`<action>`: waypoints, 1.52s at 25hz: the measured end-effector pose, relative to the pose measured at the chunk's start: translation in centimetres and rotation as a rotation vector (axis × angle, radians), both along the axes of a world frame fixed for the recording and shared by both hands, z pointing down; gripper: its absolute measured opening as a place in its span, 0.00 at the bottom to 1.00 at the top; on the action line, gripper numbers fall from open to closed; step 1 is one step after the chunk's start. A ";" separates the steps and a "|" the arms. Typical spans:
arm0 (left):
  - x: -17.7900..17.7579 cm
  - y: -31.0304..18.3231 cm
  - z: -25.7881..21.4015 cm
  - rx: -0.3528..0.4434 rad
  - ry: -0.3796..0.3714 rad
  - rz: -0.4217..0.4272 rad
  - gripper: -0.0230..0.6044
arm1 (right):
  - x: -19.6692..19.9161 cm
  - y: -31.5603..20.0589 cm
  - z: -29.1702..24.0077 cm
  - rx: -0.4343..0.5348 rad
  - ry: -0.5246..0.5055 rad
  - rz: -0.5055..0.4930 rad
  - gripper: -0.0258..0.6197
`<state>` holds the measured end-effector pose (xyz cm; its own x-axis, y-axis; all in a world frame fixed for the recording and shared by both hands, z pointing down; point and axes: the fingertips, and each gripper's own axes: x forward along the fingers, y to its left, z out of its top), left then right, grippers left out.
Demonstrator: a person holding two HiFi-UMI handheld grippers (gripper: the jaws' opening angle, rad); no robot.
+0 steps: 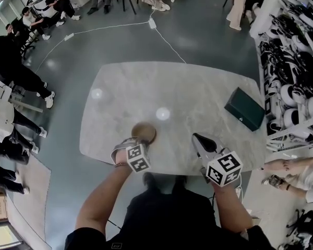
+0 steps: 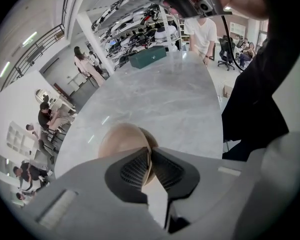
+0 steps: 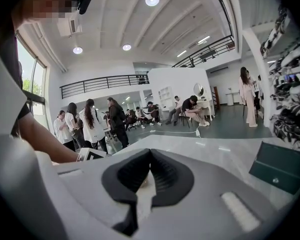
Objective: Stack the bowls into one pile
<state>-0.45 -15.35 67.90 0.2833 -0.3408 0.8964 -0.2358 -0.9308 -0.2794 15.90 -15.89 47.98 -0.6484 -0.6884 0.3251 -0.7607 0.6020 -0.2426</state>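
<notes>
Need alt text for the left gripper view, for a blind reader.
The left gripper has its jaws pinched on the rim of a tan bowl at the near edge of a grey marble table. A dark green box lies at the table's far end, with people beyond.

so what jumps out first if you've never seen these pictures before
The left hand-held gripper pinching the rim of a tan bowl at the near edge of the pale marble table. Next, the dark green box at the table's right edge, and the shut, empty right hand-held gripper near the front.
</notes>
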 end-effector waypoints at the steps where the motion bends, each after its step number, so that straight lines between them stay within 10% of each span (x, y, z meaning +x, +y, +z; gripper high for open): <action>1: -0.1 -0.1 0.0 -0.001 0.003 -0.003 0.09 | 0.0 0.0 0.0 -0.002 0.001 0.002 0.04; 16: 0.0 -0.3 -3.1 0.008 0.153 -0.032 0.27 | -1.9 -0.1 -0.5 0.005 0.011 0.004 0.04; 38: -7.3 -2.7 -19.4 0.163 0.701 -0.229 0.06 | -8.1 0.6 -4.9 0.080 0.048 0.052 0.04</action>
<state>-7.75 -18.07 48.53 0.6747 -0.5728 0.4655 -0.5916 -0.7968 -0.1231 7.77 -15.31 43.06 -0.5965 -0.7454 0.2977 -0.8008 0.5776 -0.1585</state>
